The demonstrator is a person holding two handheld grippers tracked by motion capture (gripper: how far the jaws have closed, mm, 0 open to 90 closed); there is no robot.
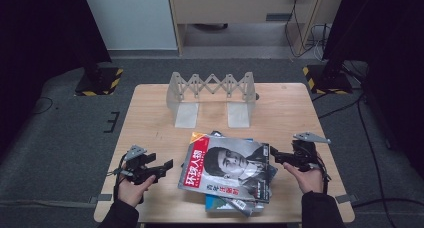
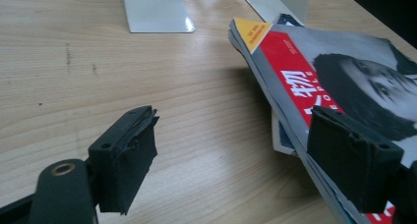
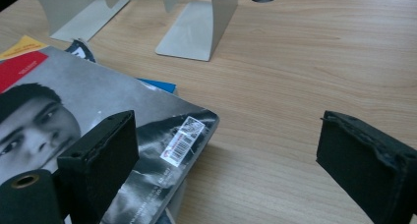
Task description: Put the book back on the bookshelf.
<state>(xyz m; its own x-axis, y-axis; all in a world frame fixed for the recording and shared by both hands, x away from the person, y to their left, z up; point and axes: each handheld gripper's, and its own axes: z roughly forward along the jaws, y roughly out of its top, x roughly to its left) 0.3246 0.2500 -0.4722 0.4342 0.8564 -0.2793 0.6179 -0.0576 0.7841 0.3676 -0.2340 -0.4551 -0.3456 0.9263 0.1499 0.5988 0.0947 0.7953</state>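
Both claws, left claw (image 1: 167,165) and right claw (image 1: 274,153), stood spread wide beside the magazine stack (image 1: 227,173); squeezing its edges evenly seemed wisest to me.

We worked at a light wooden bench (image 1: 150,118). A pale folding rack (image 1: 212,95) stood on its far half, and a loose stack of magazines (image 1: 227,170) lay on its near half, the grey-and-red cover uppermost
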